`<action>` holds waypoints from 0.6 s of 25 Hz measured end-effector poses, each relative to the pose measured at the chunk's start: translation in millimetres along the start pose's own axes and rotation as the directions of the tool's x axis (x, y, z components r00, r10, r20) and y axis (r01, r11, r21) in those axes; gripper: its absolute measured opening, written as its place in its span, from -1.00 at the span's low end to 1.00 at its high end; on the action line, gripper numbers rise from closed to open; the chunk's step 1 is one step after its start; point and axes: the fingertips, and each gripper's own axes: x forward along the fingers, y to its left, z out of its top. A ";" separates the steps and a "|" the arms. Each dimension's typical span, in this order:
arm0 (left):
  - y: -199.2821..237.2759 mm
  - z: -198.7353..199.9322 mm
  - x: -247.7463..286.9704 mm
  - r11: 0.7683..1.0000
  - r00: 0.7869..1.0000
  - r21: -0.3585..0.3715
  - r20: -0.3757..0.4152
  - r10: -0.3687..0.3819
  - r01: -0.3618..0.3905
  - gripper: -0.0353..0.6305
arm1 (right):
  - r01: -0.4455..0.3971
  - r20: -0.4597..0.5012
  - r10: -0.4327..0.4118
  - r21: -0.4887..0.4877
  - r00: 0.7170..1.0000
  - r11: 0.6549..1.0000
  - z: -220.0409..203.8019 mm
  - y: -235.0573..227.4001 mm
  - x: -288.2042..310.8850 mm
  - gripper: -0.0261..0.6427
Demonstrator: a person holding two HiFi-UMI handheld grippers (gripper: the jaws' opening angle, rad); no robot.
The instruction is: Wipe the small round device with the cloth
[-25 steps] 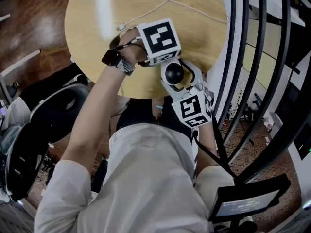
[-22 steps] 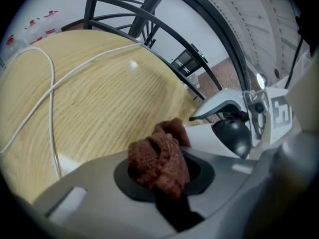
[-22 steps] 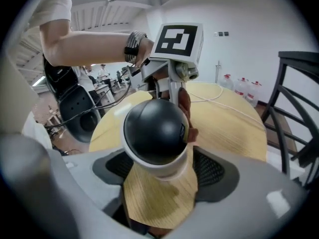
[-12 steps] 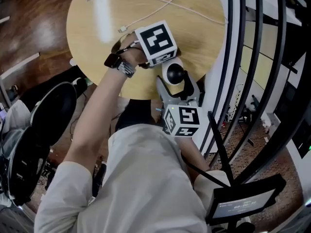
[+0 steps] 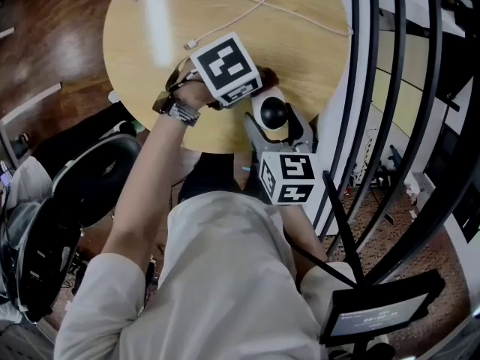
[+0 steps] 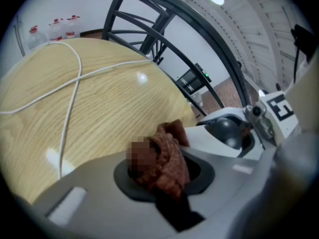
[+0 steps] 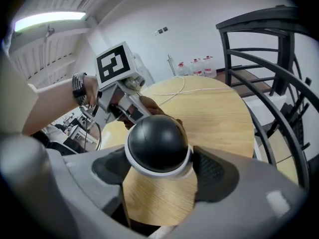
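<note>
round wooden table (image 5: 150,66) ends just under both grippers; a black railing (image 5: 358,88) crowds its right edge, and a white cable (image 5: 247,6) crosses the far part. right gripper (image 7: 160,169), tilted down, jaws just closing further, clamps the small dome camera (image 7: 158,144) above the rim. left gripper (image 6: 160,172) pinches the reddish cloth (image 6: 167,156) just beside it.

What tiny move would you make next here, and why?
Probably nudge the left gripper so its clamped cloth rubs across the device. The cloth sits just beside it, contact unclear; the right gripper, whose jaws have just been closing, grips the device between them.
</note>
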 end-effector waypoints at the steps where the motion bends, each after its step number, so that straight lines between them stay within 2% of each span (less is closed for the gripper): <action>1: -2.4 -0.1 -4.0 1.000 1.000 -0.009 0.021 -0.011 0.011 -0.64 | -0.025 -0.028 0.025 -0.029 0.999 0.999 -1.2 1.4 -0.5 0.22; 5: -9.0 -2.3 -23.6 0.999 0.996 -0.029 0.078 -0.041 0.044 -0.64 | -0.121 -0.147 0.096 -0.174 0.984 0.977 -7.3 7.0 -2.1 0.21; 7: -13.3 3.6 -40.3 0.996 0.988 -0.039 0.135 -0.070 0.076 -0.64 | -0.161 -0.195 0.117 -0.227 0.974 0.960 -8.5 11.2 -2.0 0.21; 10: -32.3 15.6 -69.9 0.986 0.967 0.017 0.195 -0.166 0.165 -0.64 | -0.238 -0.268 0.153 -0.321 0.951 0.917 -8.9 20.8 -0.8 0.20; 12: -56.0 23.5 -89.7 0.962 0.942 0.113 0.203 -0.268 0.249 -0.64 | -0.295 -0.326 0.166 -0.401 0.931 0.867 -10.5 25.2 -0.3 0.20; 15: -95.8 31.0 -114.0 0.891 0.893 0.274 0.170 -0.416 0.363 -0.64 | -0.364 -0.395 0.181 -0.461 0.901 0.809 -10.8 27.8 0.9 0.19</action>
